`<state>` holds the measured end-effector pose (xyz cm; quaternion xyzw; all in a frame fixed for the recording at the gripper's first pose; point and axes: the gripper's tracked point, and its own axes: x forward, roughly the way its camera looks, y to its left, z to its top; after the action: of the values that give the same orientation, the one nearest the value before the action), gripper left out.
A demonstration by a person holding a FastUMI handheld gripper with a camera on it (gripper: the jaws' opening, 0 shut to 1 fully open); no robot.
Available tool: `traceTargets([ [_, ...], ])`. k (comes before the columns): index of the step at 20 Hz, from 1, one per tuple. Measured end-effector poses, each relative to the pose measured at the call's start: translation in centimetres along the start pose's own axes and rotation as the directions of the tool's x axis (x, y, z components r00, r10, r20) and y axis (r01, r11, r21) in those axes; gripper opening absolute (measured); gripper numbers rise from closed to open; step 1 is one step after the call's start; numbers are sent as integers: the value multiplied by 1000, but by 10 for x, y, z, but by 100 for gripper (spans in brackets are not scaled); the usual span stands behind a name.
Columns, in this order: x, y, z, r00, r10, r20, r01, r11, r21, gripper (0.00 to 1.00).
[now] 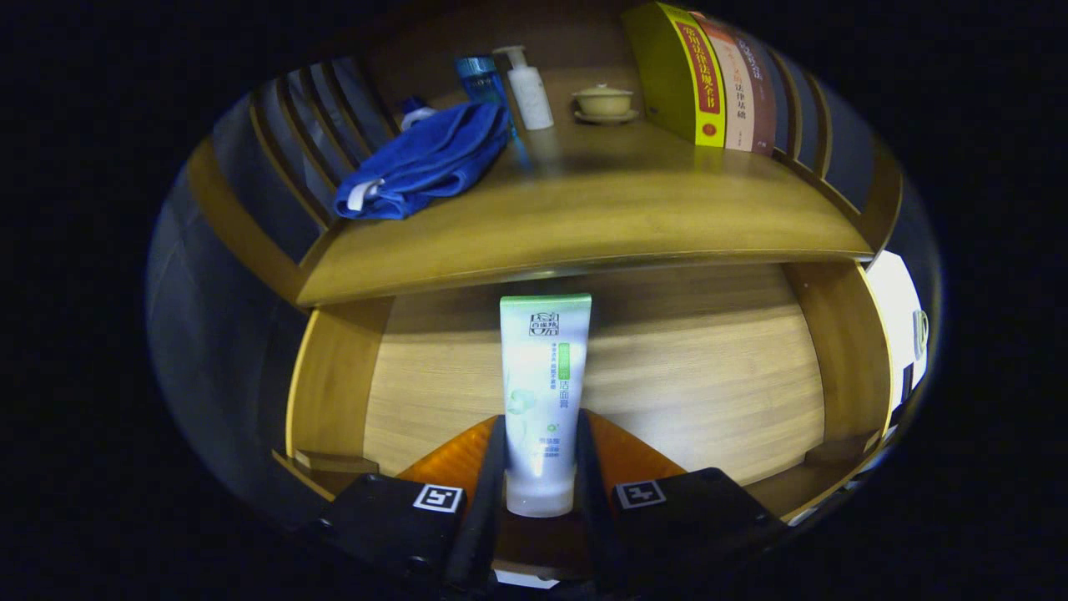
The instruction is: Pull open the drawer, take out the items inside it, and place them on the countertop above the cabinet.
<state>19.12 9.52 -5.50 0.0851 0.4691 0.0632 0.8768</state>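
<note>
On the left of the countertop lies a blue cloth; the books stand far right; that top is up and far from me. My claw is squeezed on the tube, one finger on each side, over the open drawer; the tube's long way points straight away from me; I think I must lift it up and forward.

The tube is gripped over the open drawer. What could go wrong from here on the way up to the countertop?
The gripper holds the tube only by its lower end, so it may tilt or slip between the fingers. The countertop's front edge hangs right above the tube's top; lifting straight up could knock it. Up there, the blue cloth, pump bottle and books limit landing space.
</note>
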Motion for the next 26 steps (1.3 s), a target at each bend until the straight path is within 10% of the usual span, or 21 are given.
traceTargets([
  [16, -73, 12, 96, 969, 65, 236, -71, 997, 20, 52],
  [26, -15, -11, 163, 974, 2, 227, -9, 999, 31, 53],
])
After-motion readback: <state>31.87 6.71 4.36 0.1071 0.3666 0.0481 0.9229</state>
